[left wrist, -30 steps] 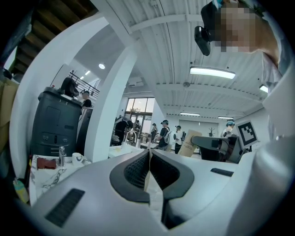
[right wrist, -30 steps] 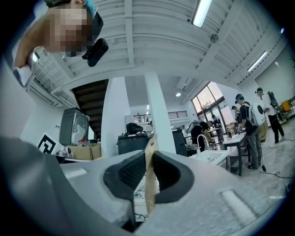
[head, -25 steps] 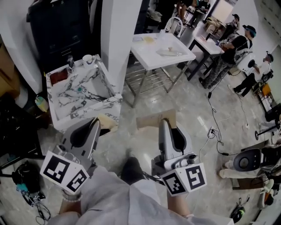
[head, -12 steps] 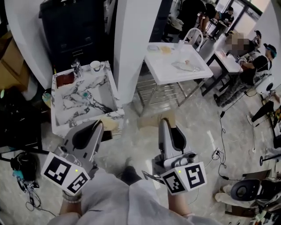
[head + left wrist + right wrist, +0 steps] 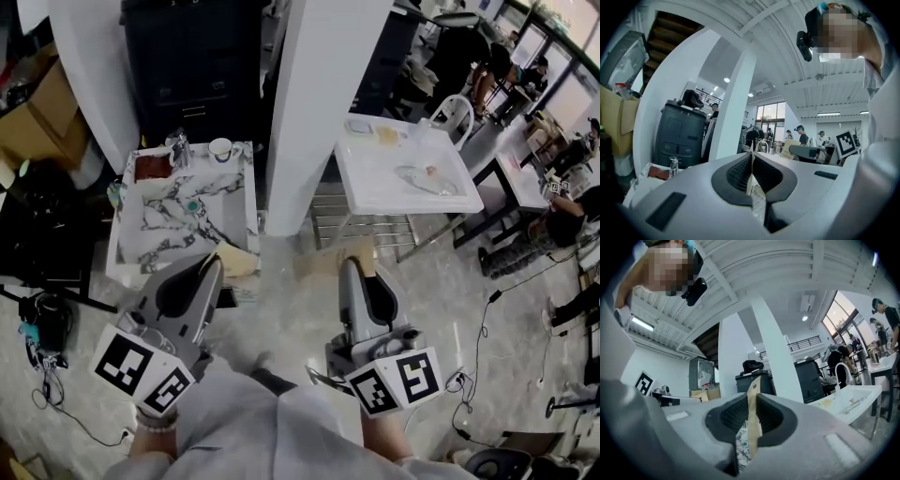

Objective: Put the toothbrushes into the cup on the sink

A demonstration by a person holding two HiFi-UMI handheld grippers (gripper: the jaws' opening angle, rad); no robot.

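The marble sink (image 5: 178, 217) stands at the upper left of the head view, with a white cup (image 5: 220, 148) and a faucet (image 5: 178, 145) on its back rim. My left gripper (image 5: 212, 264) hangs over the sink's near right corner, shut on a flat tan packet (image 5: 235, 261). My right gripper (image 5: 349, 264) is over the floor to the right, shut on a second flat tan packet (image 5: 323, 256). In each gripper view a thin tan card (image 5: 751, 164) (image 5: 753, 401) stands edge-on between the closed pads. No bare toothbrush shows.
A white column (image 5: 314, 112) rises just right of the sink, with a dark cabinet (image 5: 197, 66) behind. A white table (image 5: 403, 178) with a metal rack below stands right of the column. Cables and a dark bag (image 5: 42, 323) lie on the floor. People stand at the far right.
The sink, column and white table have slid right and down in the head view. Both grippers keep their place in the view and stay closed on their packets.
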